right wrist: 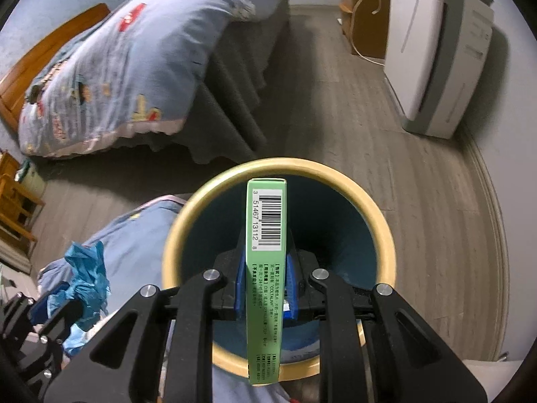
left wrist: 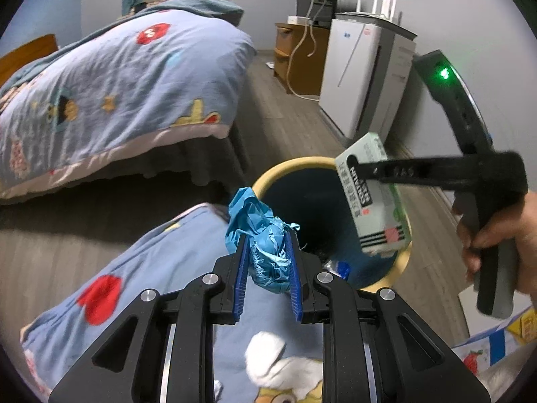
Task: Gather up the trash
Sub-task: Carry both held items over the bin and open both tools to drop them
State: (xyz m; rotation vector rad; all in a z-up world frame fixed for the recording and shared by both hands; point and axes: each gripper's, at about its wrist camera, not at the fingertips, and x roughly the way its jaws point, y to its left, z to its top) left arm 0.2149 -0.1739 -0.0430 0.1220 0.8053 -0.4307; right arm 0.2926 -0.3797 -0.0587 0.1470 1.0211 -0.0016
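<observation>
My left gripper (left wrist: 268, 245) is shut on a crumpled blue plastic bag (left wrist: 263, 235), held beside the near-left rim of a round bin (left wrist: 265, 176) with a cream rim and dark blue inside. My right gripper (right wrist: 265, 255) is shut on a green medicine box (right wrist: 266, 235) with a barcode, held upright over the bin's mouth (right wrist: 379, 211). In the left wrist view the box (left wrist: 377, 201) hangs above the bin's right side in the right gripper (left wrist: 355, 168). The blue bag (right wrist: 84, 278) and left gripper (right wrist: 47, 305) show at the lower left of the right wrist view. Some trash lies at the bin's bottom.
A bed with a blue cartoon quilt (left wrist: 117, 84) stands to the left. More of the same quilt (left wrist: 141, 285) lies under my left gripper. A white air purifier (left wrist: 362, 77) and a wooden cabinet (left wrist: 295, 57) stand by the right wall. The floor is grey wood.
</observation>
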